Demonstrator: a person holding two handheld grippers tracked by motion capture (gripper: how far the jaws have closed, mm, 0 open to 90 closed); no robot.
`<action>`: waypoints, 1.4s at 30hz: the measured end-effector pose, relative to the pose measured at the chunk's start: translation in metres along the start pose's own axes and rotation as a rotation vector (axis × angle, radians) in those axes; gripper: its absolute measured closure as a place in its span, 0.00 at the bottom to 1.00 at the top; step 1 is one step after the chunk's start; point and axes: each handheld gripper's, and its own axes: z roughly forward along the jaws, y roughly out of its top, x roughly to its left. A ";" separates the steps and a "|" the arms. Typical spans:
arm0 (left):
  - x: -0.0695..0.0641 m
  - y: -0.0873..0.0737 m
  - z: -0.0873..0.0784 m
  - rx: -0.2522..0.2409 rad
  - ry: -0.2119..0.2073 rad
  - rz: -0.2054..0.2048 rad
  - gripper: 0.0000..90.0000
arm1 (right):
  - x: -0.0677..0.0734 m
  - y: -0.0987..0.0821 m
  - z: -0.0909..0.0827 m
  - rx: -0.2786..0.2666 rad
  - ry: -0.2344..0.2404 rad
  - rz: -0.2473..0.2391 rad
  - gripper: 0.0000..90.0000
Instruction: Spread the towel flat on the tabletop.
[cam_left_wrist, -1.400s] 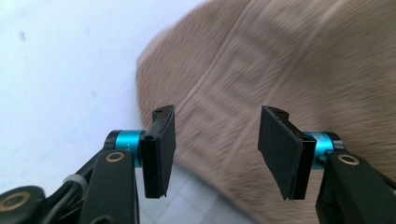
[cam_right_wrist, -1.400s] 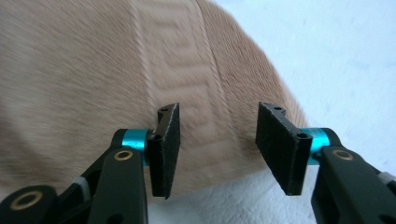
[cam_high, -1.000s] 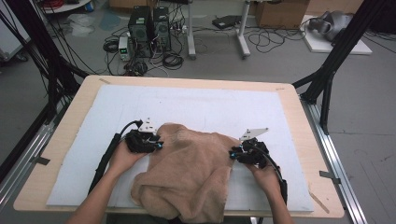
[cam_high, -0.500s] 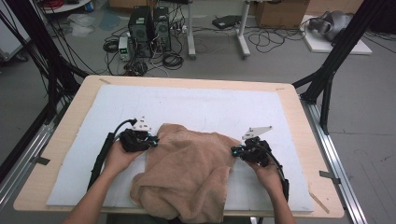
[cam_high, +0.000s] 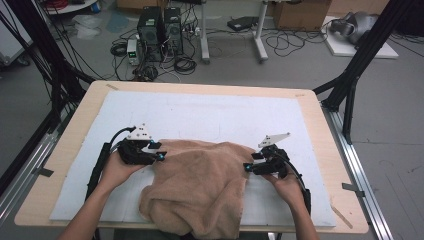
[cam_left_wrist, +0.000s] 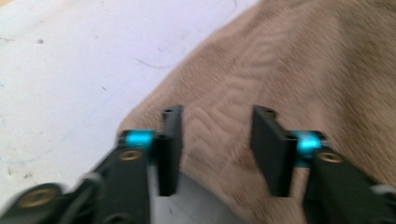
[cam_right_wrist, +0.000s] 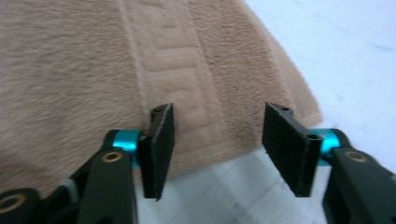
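Note:
A tan towel (cam_high: 200, 185) lies folded and rumpled on the white mat (cam_high: 210, 117), with its near end hanging over the table's front edge. My left gripper (cam_high: 160, 153) is at the towel's far left corner. In the left gripper view its jaws (cam_left_wrist: 215, 140) stand apart over the towel's edge (cam_left_wrist: 289, 70), pressing on nothing. My right gripper (cam_high: 248, 167) is at the towel's right side, and its jaws (cam_right_wrist: 217, 135) are spread over the hem of the towel (cam_right_wrist: 93, 60). Both pairs of jaws have just been opening, and the cloth lies loose below them.
The mat covers most of a wooden table (cam_high: 320, 107). Black frame poles (cam_high: 357, 65) stand at both back corners, with metal rails along the sides. Computer cases (cam_high: 160, 25) and cables sit on the floor beyond the far edge. Bare mat stretches behind the towel.
Both grippers have opened and let go of the towel's corners. The left hand has drawn a little to the left and risen slightly. The towel lies flatter at its far edge.

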 end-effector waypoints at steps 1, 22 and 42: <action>0.001 0.000 0.005 0.010 -0.007 -0.012 0.55 | 0.000 0.000 0.001 0.003 -0.002 0.003 0.48; 0.002 -0.007 0.034 0.122 0.047 -0.033 0.74 | -0.006 0.008 0.010 0.061 -0.004 -0.001 0.86; 0.003 0.004 -0.015 -0.050 0.097 -0.043 0.95 | 0.004 0.040 -0.033 -0.058 -0.020 -0.084 0.95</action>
